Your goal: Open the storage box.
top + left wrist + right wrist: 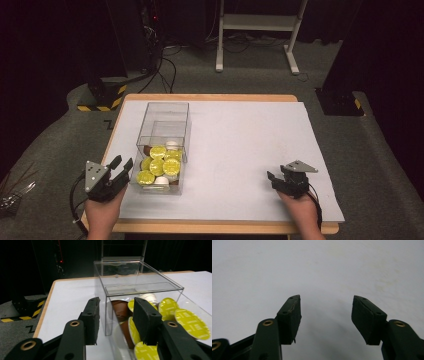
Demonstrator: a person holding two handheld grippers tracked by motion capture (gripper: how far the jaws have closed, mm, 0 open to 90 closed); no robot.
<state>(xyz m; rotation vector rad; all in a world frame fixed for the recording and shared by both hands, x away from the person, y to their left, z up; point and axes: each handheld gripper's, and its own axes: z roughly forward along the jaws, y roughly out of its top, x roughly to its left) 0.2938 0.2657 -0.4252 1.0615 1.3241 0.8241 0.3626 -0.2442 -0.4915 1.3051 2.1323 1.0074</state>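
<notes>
I see a wooden-edged table [210,97] with a white sheet [240,150] covering nearly all of its top; bare wood shows along the far edge, the left edge and the near edge. On the left part of the sheet stands a clear plastic box [164,112], its long side running away from me. Inside it lie coffee capsules [159,167], most with yellow lids, a few brown or white. The right part of the sheet is plain white [317,267].
</notes>
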